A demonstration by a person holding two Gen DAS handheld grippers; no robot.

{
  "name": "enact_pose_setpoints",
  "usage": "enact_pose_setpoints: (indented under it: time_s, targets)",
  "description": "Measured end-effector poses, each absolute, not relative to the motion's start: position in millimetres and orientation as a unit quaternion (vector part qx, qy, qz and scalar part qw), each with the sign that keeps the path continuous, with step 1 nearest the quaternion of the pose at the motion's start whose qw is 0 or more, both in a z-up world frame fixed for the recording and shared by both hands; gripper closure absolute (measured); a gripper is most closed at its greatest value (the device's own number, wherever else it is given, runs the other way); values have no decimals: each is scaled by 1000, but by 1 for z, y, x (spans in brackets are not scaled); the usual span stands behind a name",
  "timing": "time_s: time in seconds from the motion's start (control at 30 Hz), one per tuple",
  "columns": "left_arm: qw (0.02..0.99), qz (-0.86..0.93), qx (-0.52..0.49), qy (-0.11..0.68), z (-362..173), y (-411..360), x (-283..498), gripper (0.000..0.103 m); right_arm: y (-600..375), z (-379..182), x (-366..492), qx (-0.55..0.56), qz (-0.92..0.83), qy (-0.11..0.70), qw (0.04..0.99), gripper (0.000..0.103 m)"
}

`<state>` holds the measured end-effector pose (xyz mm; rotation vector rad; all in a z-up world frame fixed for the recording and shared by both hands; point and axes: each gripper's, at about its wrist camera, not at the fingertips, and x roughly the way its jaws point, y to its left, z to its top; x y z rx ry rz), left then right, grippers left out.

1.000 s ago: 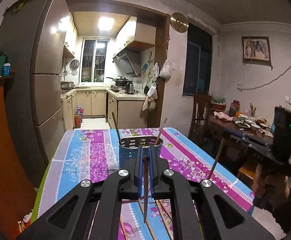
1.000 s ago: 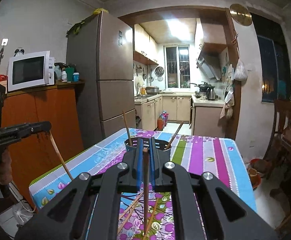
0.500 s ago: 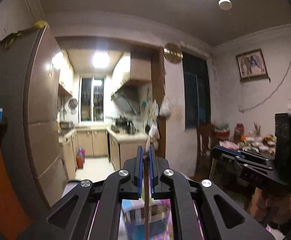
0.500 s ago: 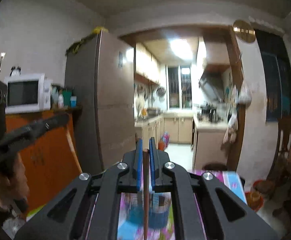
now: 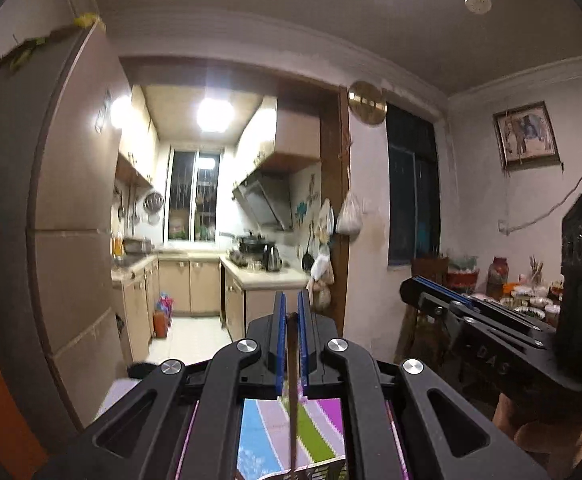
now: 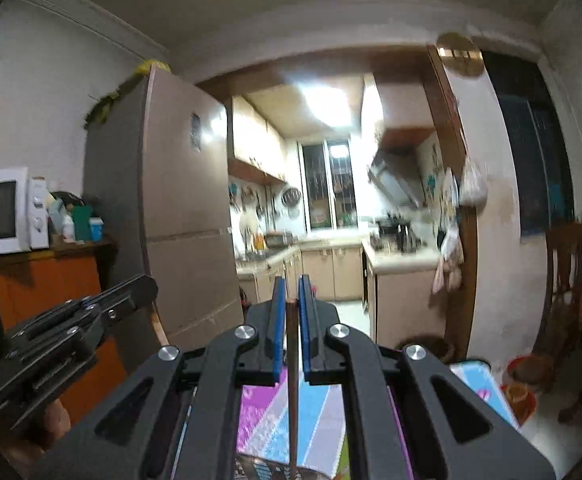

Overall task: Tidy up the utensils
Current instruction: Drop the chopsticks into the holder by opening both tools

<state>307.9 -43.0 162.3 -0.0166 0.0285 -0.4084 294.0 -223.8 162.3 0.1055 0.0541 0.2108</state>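
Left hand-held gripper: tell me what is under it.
Under the left hand-held gripper, the chopstick it clamps hangs down over the striped tablecloth. A dark perforated holder rim shows at the bottom edge; its inside is out of view.

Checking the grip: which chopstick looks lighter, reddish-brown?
The right hand-held gripper holds the lighter, reddish-brown chopstick; the left hand-held gripper clamps a darker brown chopstick.

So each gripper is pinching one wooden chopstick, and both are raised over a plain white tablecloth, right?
Not quite. Each gripper, left gripper and right gripper, does pinch one chopstick, the left chopstick and the right chopstick, but the tablecloth below is not plain white: it is striped in blue, purple and green, as both wrist views show.
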Motion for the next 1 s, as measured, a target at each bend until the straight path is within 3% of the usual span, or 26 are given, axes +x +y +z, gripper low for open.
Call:
enact_pose_setpoints:
  time_s: [0.27,0.47,0.63,0.87,0.93,1.0]
  targets:
    - [978,-193,-17,81,94,-39,343,96,-224,100,324,98,110,109,983,98]
    - [978,-179,-21,105,73,-31,350,96,-234,82,330,123,99,145,977,97]
    - [981,-167,-36,95,90,-15,343,96,-249,101,314,120,78,123,982,96]
    - [992,-122,-42,-13,156,44,258,96,-306,141,228,74,46,66,994,96]
    - [993,-108,-25,-45,162,65,212,95,-325,142,179,53,34,57,996,92]
    - [993,-92,2,-69,161,83,165,83,-339,135,130,27,11,50,998,74]
